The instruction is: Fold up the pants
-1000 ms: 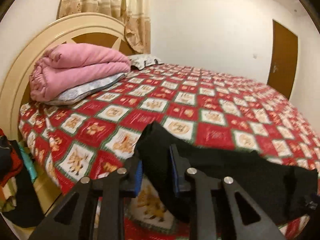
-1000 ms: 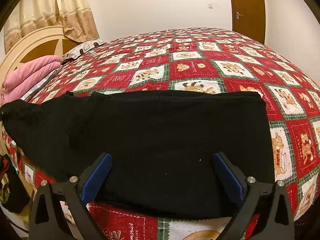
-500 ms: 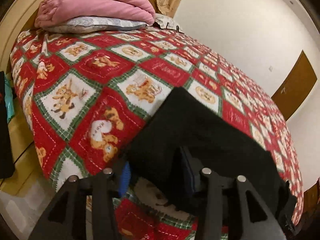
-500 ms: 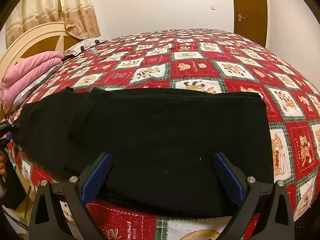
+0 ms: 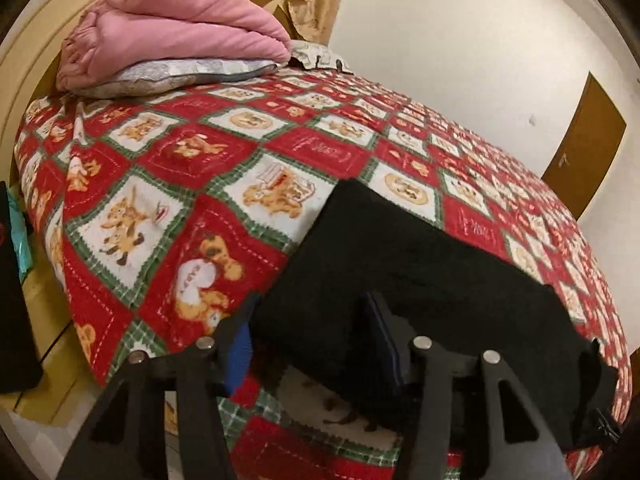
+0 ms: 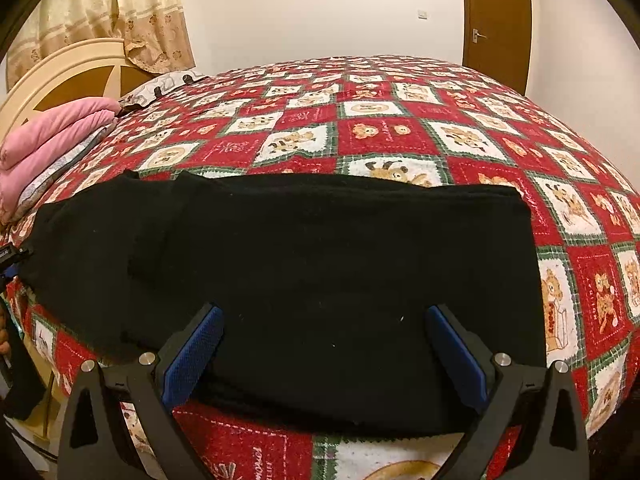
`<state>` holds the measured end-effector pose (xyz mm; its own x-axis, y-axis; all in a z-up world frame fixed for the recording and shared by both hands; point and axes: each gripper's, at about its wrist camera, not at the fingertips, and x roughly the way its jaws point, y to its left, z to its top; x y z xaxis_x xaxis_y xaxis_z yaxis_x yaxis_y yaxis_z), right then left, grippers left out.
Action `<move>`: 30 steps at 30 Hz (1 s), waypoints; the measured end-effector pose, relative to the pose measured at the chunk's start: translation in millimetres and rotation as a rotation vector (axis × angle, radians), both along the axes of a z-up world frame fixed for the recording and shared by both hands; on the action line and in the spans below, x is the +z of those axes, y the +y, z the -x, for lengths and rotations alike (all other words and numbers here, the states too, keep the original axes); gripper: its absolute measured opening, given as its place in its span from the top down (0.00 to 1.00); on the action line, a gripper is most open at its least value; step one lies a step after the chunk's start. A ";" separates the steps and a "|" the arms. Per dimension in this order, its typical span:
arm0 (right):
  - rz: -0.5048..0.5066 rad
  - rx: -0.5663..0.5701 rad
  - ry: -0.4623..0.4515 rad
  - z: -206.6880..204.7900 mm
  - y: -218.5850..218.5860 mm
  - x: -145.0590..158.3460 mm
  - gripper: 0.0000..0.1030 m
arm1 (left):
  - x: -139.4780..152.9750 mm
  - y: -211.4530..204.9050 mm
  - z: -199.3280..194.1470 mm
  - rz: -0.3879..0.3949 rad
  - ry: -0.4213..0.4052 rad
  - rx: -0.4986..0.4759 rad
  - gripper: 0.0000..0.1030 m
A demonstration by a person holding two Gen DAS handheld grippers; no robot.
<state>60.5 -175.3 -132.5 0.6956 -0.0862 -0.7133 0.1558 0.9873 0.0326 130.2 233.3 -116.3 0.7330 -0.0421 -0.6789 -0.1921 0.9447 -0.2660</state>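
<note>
Black pants [image 6: 320,240] lie folded in a wide band across the near side of the bed. My right gripper [image 6: 324,312] is open wide, its blue pads [image 6: 196,344] hovering over the band's near edge with no grip on it. At the band's left end, my left gripper [image 5: 310,308] has its jaws spread apart. The pants [image 5: 420,264] end lies loose between them and partly drapes over the right finger; the pads do not press on it. The tip of the left gripper [image 6: 8,256] shows at the far left of the right wrist view.
A red, white and green patchwork quilt [image 6: 380,112] covers the bed. A folded pink blanket [image 5: 172,28] rests on a grey pillow [image 5: 172,76] by the cream headboard [image 5: 24,52]. A brown door [image 6: 496,20] stands beyond the bed. The bed's edge drops off just under both grippers.
My left gripper came down to the bed with the pants' end and its jaws spread apart, so the cloth now rests on the quilt. The right gripper stayed still and open.
</note>
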 end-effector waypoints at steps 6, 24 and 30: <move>-0.013 -0.002 0.010 -0.9 -1.1 1.4 0.01 | -0.9 3.9 -5.3 0.066 0.014 -0.019 0.62; -0.372 -0.149 -0.222 50.2 -87.9 57.4 0.01 | 123.2 -123.6 31.1 0.015 -0.277 -0.357 0.77; -0.466 -0.177 -0.289 61.4 -121.4 71.5 0.01 | 125.1 -230.6 52.6 -0.072 -0.331 -0.612 0.77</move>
<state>-0.9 -296.6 -61.0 0.8713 0.0591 -0.4872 0.2376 0.8179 0.5241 77.6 2.7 8.8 0.7609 -0.4768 -0.4401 0.4604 0.8747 -0.1517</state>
